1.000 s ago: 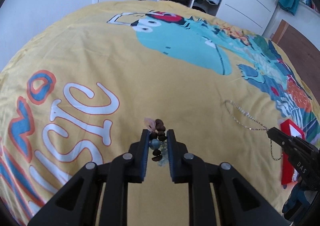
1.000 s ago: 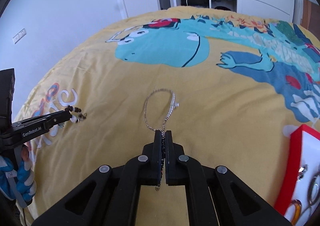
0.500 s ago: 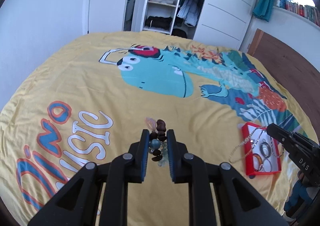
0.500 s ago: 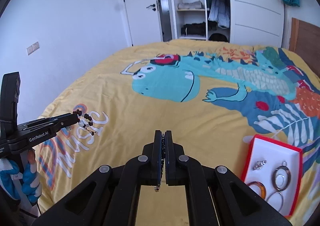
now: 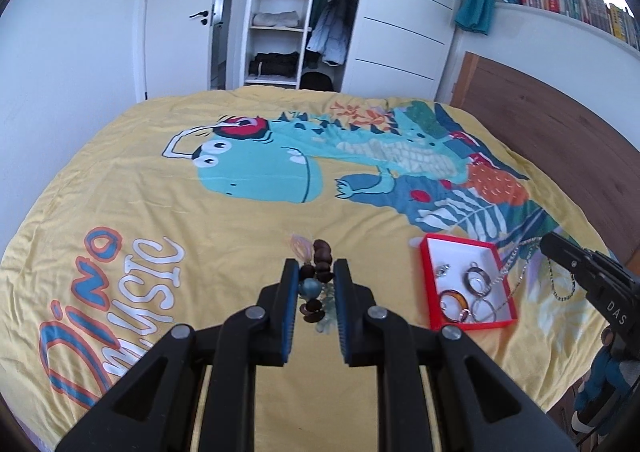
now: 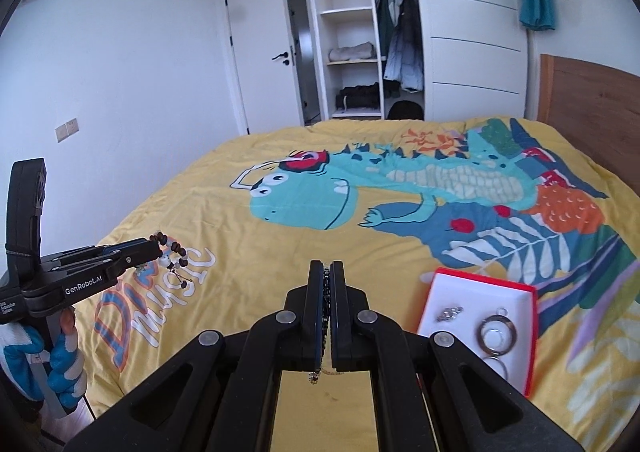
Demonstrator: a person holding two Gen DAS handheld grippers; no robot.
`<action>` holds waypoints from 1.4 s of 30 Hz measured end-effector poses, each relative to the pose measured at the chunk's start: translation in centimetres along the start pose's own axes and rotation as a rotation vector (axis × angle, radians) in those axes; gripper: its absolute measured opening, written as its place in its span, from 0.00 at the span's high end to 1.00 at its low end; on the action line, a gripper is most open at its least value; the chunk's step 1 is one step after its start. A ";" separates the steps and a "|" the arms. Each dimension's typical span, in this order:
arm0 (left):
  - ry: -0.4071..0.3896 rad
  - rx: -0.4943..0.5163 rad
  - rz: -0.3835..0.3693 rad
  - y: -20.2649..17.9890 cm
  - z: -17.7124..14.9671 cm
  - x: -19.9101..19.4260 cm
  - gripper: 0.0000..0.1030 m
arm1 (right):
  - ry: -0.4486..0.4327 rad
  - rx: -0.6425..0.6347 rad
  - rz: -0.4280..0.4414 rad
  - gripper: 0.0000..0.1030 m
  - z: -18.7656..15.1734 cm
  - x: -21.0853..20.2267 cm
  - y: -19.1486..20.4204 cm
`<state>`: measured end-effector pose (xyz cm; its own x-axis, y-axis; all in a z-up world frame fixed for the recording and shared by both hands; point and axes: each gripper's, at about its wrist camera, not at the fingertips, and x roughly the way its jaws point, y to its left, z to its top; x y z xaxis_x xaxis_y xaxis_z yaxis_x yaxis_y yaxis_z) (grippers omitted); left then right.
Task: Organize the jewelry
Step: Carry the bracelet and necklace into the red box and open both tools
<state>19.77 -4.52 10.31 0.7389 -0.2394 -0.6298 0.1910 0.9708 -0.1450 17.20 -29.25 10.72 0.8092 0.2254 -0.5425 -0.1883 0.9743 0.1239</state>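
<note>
Left gripper (image 5: 316, 278): clamped on bead bracelet (image 5: 316, 284), above bed (image 5: 160, 188).
Right gripper (image 6: 327, 272): pinched shut on chain (image 5: 516, 264).
Box (image 5: 430, 292): at 3 o'clock of left gripper.
Risk: dangling chain could snag box rim; beads may slip, pinched loosely.

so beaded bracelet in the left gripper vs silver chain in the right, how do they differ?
The beaded bracelet is chunky brown, blue and pale beads; the silver chain is thin metal links. The bracelet bunches between the left gripper fingers, keeping them apart; the chain lets the right gripper close nearly flat and dangles in loops. Both are held clear of the bedspread, outside the red tray.
</note>
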 end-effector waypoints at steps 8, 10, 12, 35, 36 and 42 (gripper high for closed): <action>0.037 0.066 -0.069 -7.0 -0.4 1.4 0.84 | -0.009 0.036 -0.082 0.98 -1.1 -3.7 -5.9; 0.050 0.083 -0.087 -8.6 -0.5 2.1 0.84 | -0.002 0.049 -0.105 0.98 -1.4 -4.0 -7.8; 0.067 0.109 -0.105 -10.6 -0.6 3.2 0.84 | 0.004 0.061 -0.121 0.98 -1.7 -4.1 -9.2; 0.292 0.238 -0.216 -23.5 -3.9 23.5 0.84 | 0.155 0.171 -0.192 0.98 -4.9 12.2 -22.8; 0.297 0.241 -0.216 -23.7 -4.0 24.2 0.84 | 0.156 0.172 -0.189 0.97 -5.0 12.9 -23.1; 0.339 0.240 -0.212 -24.3 -5.5 28.1 0.84 | 0.175 0.169 -0.171 0.97 -5.7 16.5 -23.8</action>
<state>32.34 -34.71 -8.00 0.4220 -0.3752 -0.8253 0.4887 0.8609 -0.1415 31.87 -48.77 -5.89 0.7099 0.0687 -0.7009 0.0493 0.9879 0.1467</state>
